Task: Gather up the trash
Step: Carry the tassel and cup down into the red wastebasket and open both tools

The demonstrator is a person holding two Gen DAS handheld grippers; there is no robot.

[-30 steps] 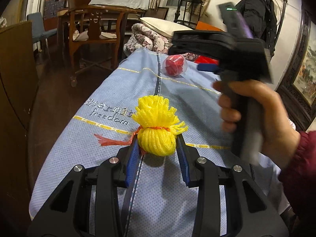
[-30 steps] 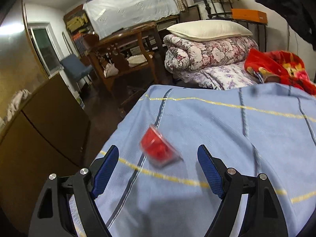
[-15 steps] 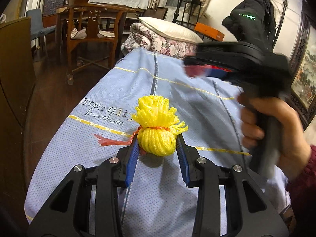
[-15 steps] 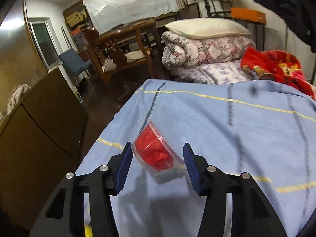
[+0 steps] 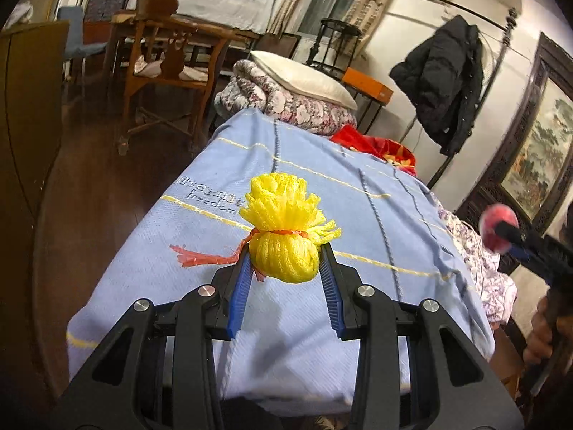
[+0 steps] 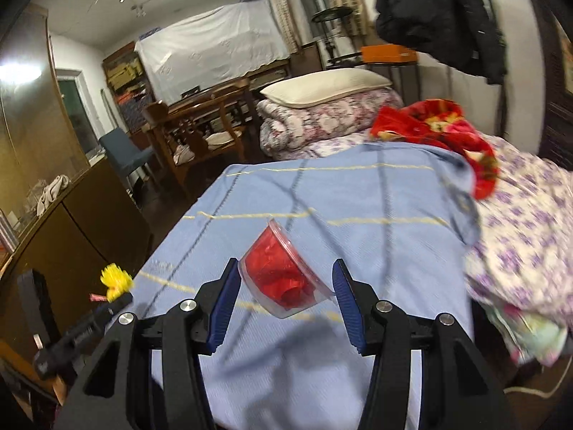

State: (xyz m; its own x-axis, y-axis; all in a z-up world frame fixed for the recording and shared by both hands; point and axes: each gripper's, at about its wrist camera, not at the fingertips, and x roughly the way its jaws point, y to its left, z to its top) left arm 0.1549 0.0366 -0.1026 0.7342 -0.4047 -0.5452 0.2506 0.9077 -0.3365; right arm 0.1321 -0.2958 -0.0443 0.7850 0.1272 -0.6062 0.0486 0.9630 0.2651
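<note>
Bed [image 5: 358, 215], covered by a blanket [image 6: 358, 251]. At its far end: a stack of folded quilts [image 5: 286, 107] with a pillow [image 5: 304, 75] on top; beside the stack, to the right, a crumpled cloth [image 6: 429, 125]. Left of the bed: a cabinet [image 6: 82, 229]; behind it, a chair [image 5: 168, 68] at a dining table [image 5: 200, 34]. Right of the bed: a coat [image 5: 444, 86] hanging on a stand. Net ball [image 5: 283, 240] between the fingers of the left claw [image 5: 284, 268], above the near part of the bed. Cup [image 6: 283, 276] between the fingers of the right claw [image 6: 284, 290], tilted, above the blanket.
</note>
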